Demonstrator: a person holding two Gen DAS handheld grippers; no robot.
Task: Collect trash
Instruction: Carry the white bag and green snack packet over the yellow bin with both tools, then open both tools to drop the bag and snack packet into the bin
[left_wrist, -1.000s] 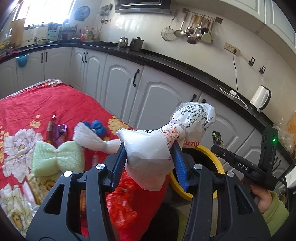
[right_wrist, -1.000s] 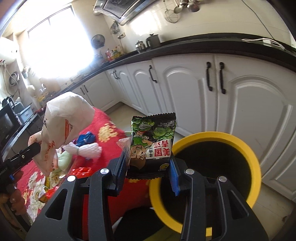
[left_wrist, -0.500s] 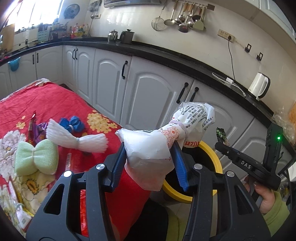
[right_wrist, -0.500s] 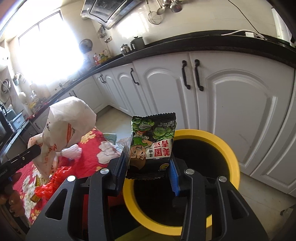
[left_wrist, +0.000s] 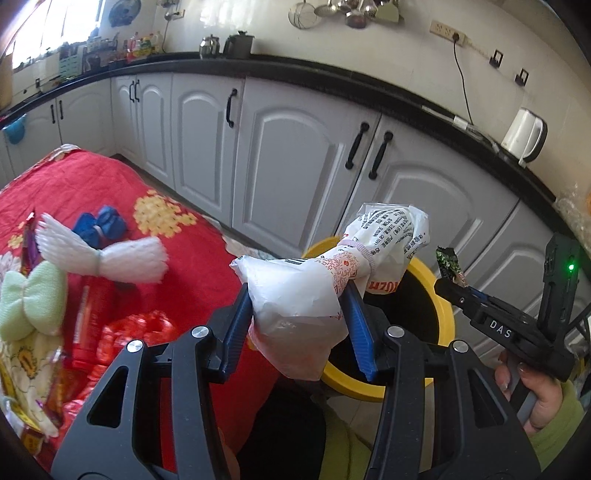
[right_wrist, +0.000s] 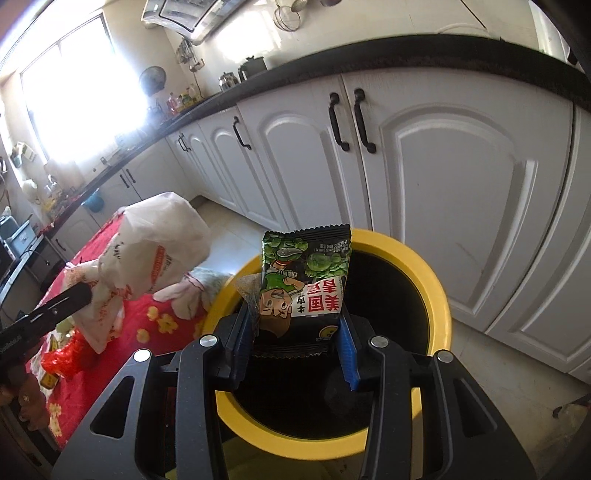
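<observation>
My left gripper is shut on a white plastic bag with red print and holds it at the near rim of the yellow trash bin. The bag also shows in the right wrist view. My right gripper is shut on a green snack packet and holds it upright over the bin's black opening. In the left wrist view the right gripper is over the bin's right side, packet in its tips.
The table with a red floral cloth carries a white netted bundle, a blue item, a green bow-shaped sponge and red wrappers. White cabinets stand behind the bin.
Both grippers have moved right, away from the table and closer to the bin. The snack packet is now over the bin's opening, and the bag has reached its rim.
</observation>
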